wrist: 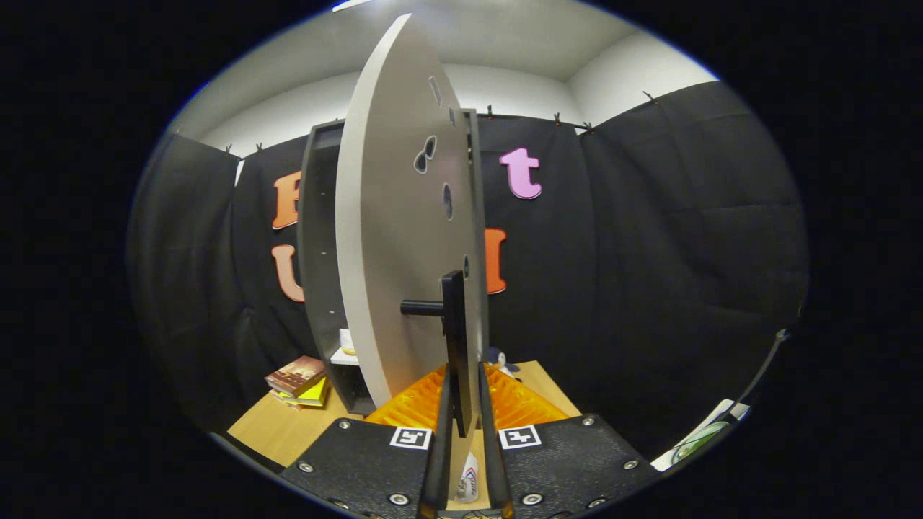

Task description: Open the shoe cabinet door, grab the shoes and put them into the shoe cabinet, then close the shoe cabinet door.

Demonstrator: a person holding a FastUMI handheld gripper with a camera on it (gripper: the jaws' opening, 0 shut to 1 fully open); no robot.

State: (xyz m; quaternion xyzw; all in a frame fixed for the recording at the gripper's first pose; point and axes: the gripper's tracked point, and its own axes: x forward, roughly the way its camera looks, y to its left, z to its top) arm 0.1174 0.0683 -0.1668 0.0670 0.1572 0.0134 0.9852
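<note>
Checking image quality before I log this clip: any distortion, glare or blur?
Gripper view: fisheye bends the door into a bow; handle between the gripper jaws is sharp; light falls off on the cabinet interior; no glare.

Your open cabinet door (404,238) stands edge-on and hides most of the shoe cabinet (317,274) behind it, so you cannot tell what its shelves hold beyond one small pale object (347,342) too small to name. The gripper (461,411) has its fingers closed tight around the door handle (454,346), whose lower end they cover. Something lies on the table (277,429) beyond the door's right side, mostly hidden.
</note>
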